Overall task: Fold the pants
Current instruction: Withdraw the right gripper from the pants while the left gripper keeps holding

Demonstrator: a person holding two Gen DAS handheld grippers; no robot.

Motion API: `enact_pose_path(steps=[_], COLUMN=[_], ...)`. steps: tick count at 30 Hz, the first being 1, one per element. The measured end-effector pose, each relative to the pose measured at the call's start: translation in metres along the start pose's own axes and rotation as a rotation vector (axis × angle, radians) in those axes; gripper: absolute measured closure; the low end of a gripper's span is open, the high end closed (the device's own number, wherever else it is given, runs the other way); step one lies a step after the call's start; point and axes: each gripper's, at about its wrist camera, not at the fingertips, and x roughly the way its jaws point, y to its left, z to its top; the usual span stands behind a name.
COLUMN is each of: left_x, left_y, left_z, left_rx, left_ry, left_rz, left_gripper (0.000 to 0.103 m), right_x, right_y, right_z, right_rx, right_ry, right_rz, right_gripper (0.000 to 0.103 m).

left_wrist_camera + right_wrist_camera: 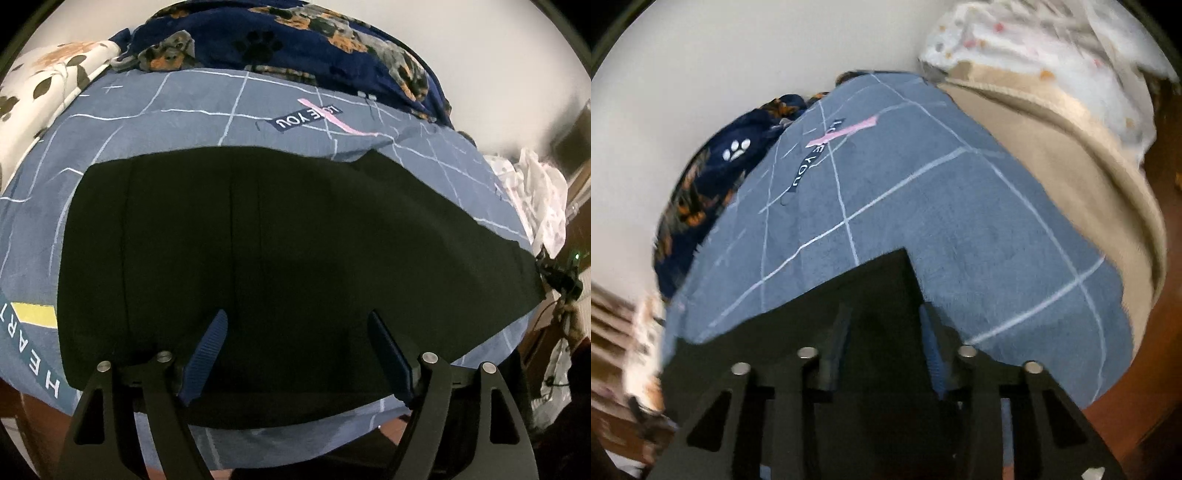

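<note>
Black pants (258,240) lie flat across a blue grid-patterned bed sheet (177,110). My left gripper (299,321) hovers open over the near edge of the pants, blue fingers (207,350) spread wide and empty. In the right wrist view a corner of the pants (871,280) lies on the sheet (960,206). My right gripper (886,314) is over that end, fingers (932,347) apart with black cloth between them; the view is blurred and grip is unclear.
A navy dog-print blanket (295,33) is bunched at the back of the bed. A white floral pillow (40,85) lies at left. A beige blanket (1071,166) and white cloth (1034,44) lie on the right. The bed edge drops to wooden floor (1126,387).
</note>
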Motion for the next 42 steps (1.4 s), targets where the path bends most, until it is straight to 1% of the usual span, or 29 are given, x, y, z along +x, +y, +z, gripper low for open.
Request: enact_pose_path(steps=[1,5,8,10,14,17,18,20,21,22,23,26,28,29,30,32,34,38,41,42], left_x=[-0.001,-0.001,0.004,0.008,0.013,0.012,0.012,0.012,0.013,0.013,0.014,0.014,0.015,0.015,0.015,0.016,0.016,0.017,0.018,0.018], left_y=[-0.001,-0.010,-0.015,-0.016,-0.019,-0.019,-0.019,-0.020,-0.020,-0.019,-0.019,-0.019,-0.018,-0.019,-0.019,-0.019,-0.018,-0.017,-0.017,-0.017], left_z=[0.001,0.007,0.012,0.014,0.012,0.011,0.010,0.012,0.013,0.013,0.014,0.013,0.013,0.013,0.013,0.014,0.015,0.016,0.016,0.016], left_rx=[-0.001,0.003,0.002,0.004,-0.007,-0.017,-0.014,-0.006,-0.005,-0.006,-0.010,-0.021,-0.025,-0.024,-0.022,-0.022,-0.025,-0.040,-0.040,-0.037], left_ry=[-0.001,0.020,0.035,0.046,0.051,0.054,0.054,0.063,0.066,0.068,0.068,0.065,0.065,0.065,0.066,0.070,0.073,0.072,0.071,0.071], left_rz=[0.002,0.012,0.010,0.009,0.010,0.011,0.011,0.021,0.022,0.022,0.022,0.023,0.024,0.025,0.026,0.026,0.026,0.023,0.022,0.023], left_gripper=[0.025,0.025,0.025,0.025,0.025,0.025,0.025,0.025,0.025,0.025,0.025,0.025,0.025,0.025,0.025,0.025,0.025,0.025,0.025,0.025], right_x=[-0.001,-0.011,-0.030,-0.034,-0.021,-0.013,-0.014,-0.018,-0.019,-0.018,-0.015,-0.006,0.002,0.003,0.002,0.000,-0.002,-0.014,-0.014,-0.014], right_y=[0.001,0.006,0.016,0.020,0.012,0.006,0.004,-0.004,-0.006,-0.004,-0.002,0.004,0.012,0.016,0.019,0.031,0.037,0.043,0.033,0.027], right_z=[-0.001,-0.003,0.000,0.003,0.009,0.007,0.006,0.005,0.006,0.008,0.010,0.009,0.006,0.005,0.003,0.000,-0.003,0.004,0.015,0.016], right_rx=[-0.013,-0.054,-0.074,-0.081,-0.050,-0.011,0.004,0.058,0.063,0.048,0.024,-0.004,-0.044,-0.068,-0.080,-0.131,-0.146,-0.118,-0.093,-0.074], right_ry=[-0.003,-0.043,-0.120,-0.143,-0.127,-0.122,-0.137,-0.150,-0.151,-0.151,-0.130,-0.082,-0.045,-0.054,-0.054,-0.065,-0.074,-0.156,-0.162,-0.165], right_rz=[-0.017,-0.058,-0.045,-0.050,-0.064,-0.043,-0.036,0.039,0.041,0.014,-0.008,-0.006,-0.051,-0.061,-0.058,-0.091,-0.096,-0.101,-0.114,-0.109], right_gripper=[0.094,0.097,0.100,0.101,0.101,0.101,0.097,0.096,0.095,0.094,0.094,0.094,0.094,0.094,0.097,0.100,0.102,0.102,0.103,0.101])
